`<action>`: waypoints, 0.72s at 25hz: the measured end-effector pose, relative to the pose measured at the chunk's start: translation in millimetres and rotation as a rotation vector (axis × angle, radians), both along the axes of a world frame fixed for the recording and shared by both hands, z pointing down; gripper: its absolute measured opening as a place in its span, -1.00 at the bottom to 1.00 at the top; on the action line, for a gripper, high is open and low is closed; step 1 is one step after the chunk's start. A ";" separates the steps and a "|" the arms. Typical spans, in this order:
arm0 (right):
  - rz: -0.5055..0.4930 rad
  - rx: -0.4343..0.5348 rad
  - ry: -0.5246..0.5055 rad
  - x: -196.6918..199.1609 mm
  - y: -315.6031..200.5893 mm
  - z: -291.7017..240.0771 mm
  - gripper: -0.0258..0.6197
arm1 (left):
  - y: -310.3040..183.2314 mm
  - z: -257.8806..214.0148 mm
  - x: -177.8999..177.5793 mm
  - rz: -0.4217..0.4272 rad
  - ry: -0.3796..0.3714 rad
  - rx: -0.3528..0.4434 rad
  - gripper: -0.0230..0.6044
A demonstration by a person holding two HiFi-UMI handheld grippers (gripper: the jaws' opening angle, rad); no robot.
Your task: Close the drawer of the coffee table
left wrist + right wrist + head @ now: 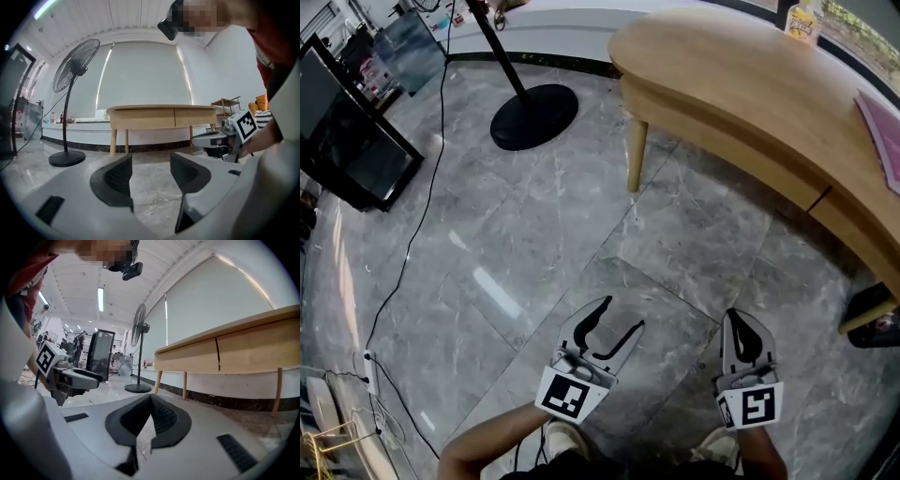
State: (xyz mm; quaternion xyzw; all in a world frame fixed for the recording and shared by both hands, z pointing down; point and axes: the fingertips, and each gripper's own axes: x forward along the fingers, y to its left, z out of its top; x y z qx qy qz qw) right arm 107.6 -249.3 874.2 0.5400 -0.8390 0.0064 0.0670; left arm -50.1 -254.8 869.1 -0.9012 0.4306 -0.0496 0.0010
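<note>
The light wooden coffee table [741, 103] fills the upper right of the head view, well ahead of both grippers. Its two drawer fronts [161, 117] meet at a thin seam and look level with each other, and none sticks out. The right gripper view shows the same drawer fronts [243, 351] from the side. My left gripper [622, 314] hangs low over the grey marble floor, open and empty, its pads [117, 178] apart. My right gripper [741, 317] is beside it, shut on nothing, with its pads [161, 418] touching.
A standing fan's round black base [534, 115] sits left of the table. A black screen [352, 141] stands at far left, with cables [412, 244] trailing to a power strip [367, 367]. A yellow bottle [803, 21] and a pink book [883, 131] lie on the tabletop.
</note>
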 end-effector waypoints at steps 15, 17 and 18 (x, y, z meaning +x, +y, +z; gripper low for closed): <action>-0.013 -0.043 -0.005 -10.7 9.3 15.3 -0.93 | 16.6 50.8 -35.6 -0.144 0.024 -0.027 -0.13; -0.028 -0.031 0.014 -12.1 10.0 15.8 -0.93 | 17.0 54.6 -32.5 -0.139 0.022 -0.034 -0.13; -0.031 -0.028 0.018 -12.4 10.0 16.2 -0.93 | 16.8 54.2 -31.7 -0.141 0.028 -0.034 -0.13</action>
